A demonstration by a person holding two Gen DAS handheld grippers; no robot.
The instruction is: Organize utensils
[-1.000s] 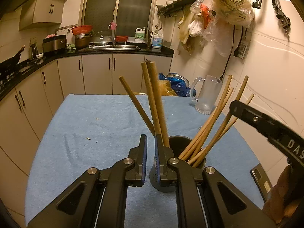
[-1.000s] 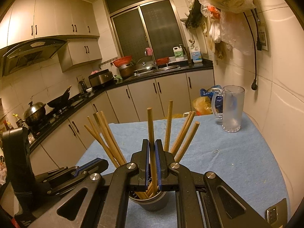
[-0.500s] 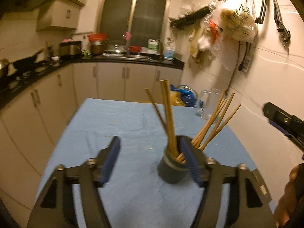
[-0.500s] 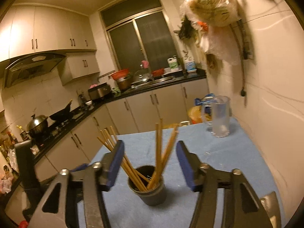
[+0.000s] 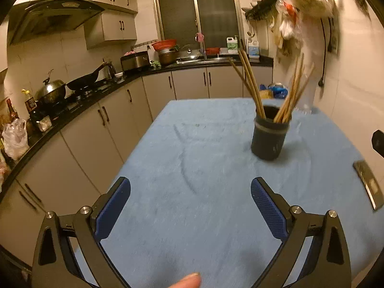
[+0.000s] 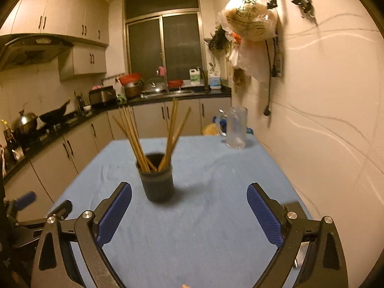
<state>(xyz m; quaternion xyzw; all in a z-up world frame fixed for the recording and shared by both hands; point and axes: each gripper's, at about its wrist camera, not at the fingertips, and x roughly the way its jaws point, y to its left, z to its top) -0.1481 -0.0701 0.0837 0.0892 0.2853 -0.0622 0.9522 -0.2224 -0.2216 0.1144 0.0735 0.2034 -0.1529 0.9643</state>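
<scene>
I see the worktop (image 6: 216, 216) under its blue cloth, running along the wall. On it the dark holder (image 6: 157, 180) stands upright, with the wooden chopsticks (image 6: 141, 139) fanned out inside it. My left hand-held gripper (image 5: 190, 204) hangs with its jaws spread wide, holding nothing; my right hand-held gripper (image 6: 189, 204) is just as wide apart, short of the holder. A glass mug (image 6: 236, 132) stands at the far edge.

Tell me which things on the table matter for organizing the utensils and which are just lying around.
Job: chopsticks, standing in the dark holder cup.
Lying about: glass mug at the far edge, phone flat by the wall.
</scene>
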